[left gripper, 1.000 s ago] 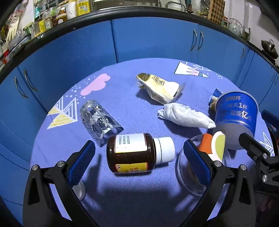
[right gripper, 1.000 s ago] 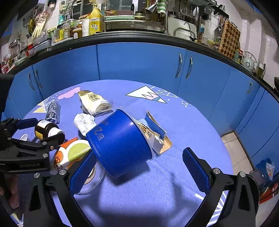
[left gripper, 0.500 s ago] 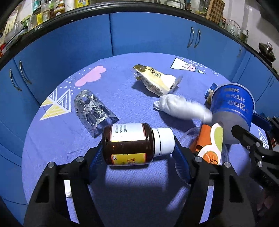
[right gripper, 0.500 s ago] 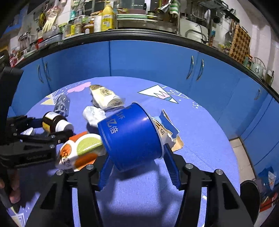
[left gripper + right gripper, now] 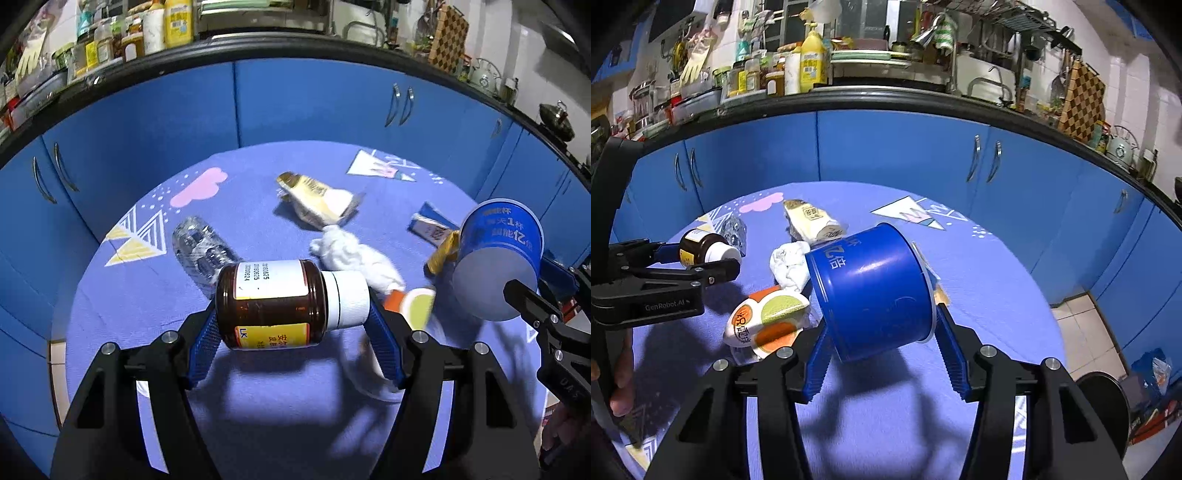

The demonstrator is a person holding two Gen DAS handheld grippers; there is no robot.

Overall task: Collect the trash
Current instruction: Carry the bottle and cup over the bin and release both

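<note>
- Blister pack: lying flat on the blue tablecloth, far left, behind the bottle.
- Left gripper: closed on the brown bottle, pads against base and white cap; bottle on its side, lifted clear of the cloth.
- Yellow wrapper and crumpled tissue: on the cloth at centre, tissue just in front of the wrapper.
- Orange-green packet: near the tissue; it appears to rest on a clear lid, view blurred.
- Right gripper: clamped on the blue cup, which is tilted and raised.
- Torn carton: on the cloth behind the cup.
</note>
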